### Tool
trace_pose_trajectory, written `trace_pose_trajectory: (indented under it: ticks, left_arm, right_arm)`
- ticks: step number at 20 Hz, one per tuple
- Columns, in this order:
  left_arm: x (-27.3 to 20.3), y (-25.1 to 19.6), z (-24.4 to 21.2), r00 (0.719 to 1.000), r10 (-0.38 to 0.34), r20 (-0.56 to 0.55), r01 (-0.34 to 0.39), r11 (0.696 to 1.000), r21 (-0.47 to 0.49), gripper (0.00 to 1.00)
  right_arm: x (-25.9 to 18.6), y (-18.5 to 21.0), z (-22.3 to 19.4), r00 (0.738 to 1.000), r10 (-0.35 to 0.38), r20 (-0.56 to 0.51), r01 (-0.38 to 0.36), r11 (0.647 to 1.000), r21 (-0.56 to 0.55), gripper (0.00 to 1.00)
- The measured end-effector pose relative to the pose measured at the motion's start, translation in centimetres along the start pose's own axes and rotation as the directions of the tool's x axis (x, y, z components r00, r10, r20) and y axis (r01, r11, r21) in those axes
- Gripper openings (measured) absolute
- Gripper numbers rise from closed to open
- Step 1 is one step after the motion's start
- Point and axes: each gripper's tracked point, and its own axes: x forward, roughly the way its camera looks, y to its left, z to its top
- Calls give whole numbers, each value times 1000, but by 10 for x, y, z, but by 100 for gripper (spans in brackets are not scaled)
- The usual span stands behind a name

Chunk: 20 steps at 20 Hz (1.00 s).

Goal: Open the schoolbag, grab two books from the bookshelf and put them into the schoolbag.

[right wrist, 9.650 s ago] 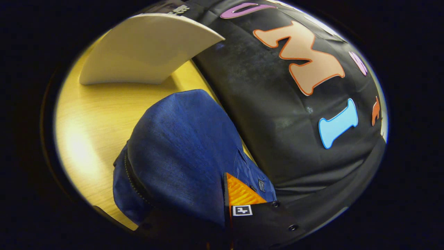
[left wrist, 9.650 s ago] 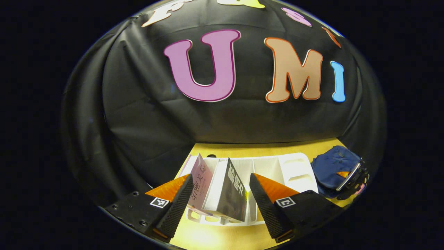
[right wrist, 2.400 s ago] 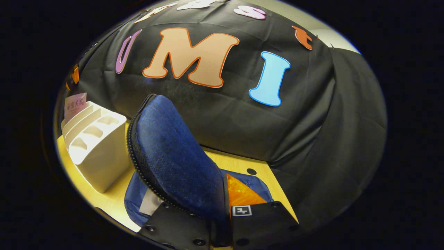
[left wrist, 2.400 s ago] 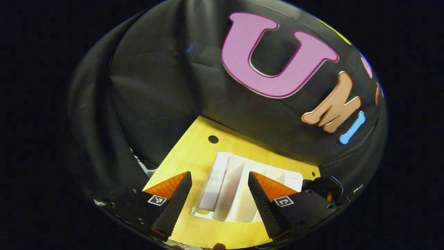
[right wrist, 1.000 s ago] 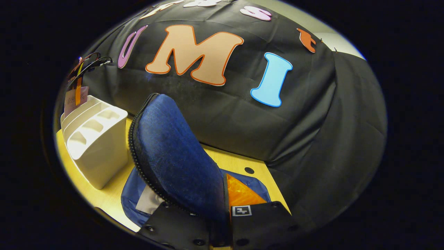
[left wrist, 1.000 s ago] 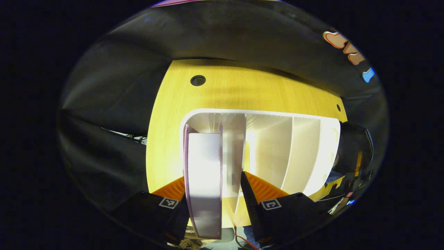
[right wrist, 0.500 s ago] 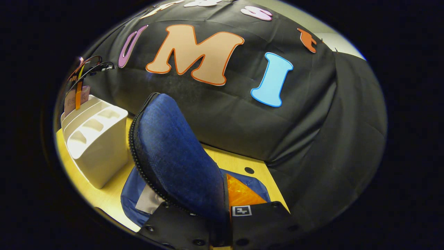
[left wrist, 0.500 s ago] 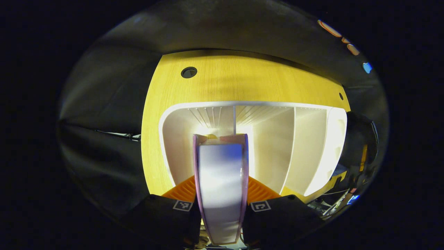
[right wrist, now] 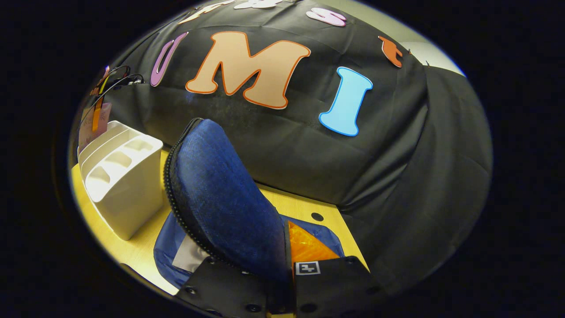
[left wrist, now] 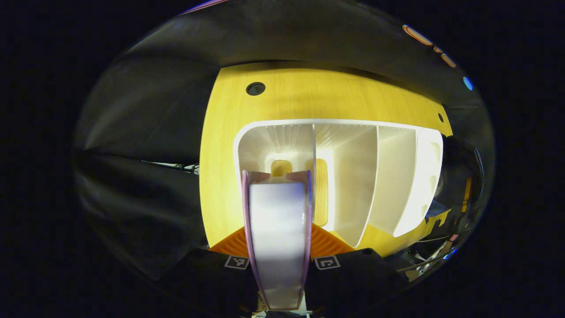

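1. Lifted higher out of bookshelf (left wrist: 340, 132) than half a second back: book (left wrist: 277, 238), pink-edged, pages toward camera, now above leftmost compartment with slot floor visible beneath.
2. Left gripper (left wrist: 278, 254) clamped on book, both fingers pressed to covers, book upright between them.
3. Seen from right gripper view: left gripper (right wrist: 98, 112) far left above bookshelf (right wrist: 121, 185), pink book (right wrist: 90, 126) raised in it.
4. Bookshelf white, other compartments bare, standing on yellow table (left wrist: 353, 97).
5. Right gripper (right wrist: 282, 265) closed on edge of blue flap (right wrist: 220, 198) of schoolbag (right wrist: 167, 247); flap held upright, same as before.
6. Schoolbag open on table, just beside bookshelf; grey-white item (right wrist: 187, 256) visible inside, identity unclear.
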Motion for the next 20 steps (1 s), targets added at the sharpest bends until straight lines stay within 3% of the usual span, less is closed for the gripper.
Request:
trace_pose_trajectory:
  ticks: [5, 10, 15, 20]
  left_arm:
    - [-57, -4, -15, 992, 22, 127, -18, 999, -28, 38]
    - [-106, -18, -30, 968, -13, 252, 35, 996, -85, 38]
    - [-148, -22, -49, 942, 33, 334, 12, 991, -132, 38]
    - [-178, -75, -58, 907, -122, 404, 202, 966, -161, 38]
  right_arm:
    - [-3, 0, 1, 1000, 6, 3, -6, 1000, -6, 7]
    - [-4, 0, -1, 1000, 18, 5, -18, 1000, -3, 7]
    - [-6, 1, -1, 1000, 19, 9, -19, 1000, -14, 7]
    - [-7, 0, -1, 1000, 27, 12, -27, 1000, -7, 7]
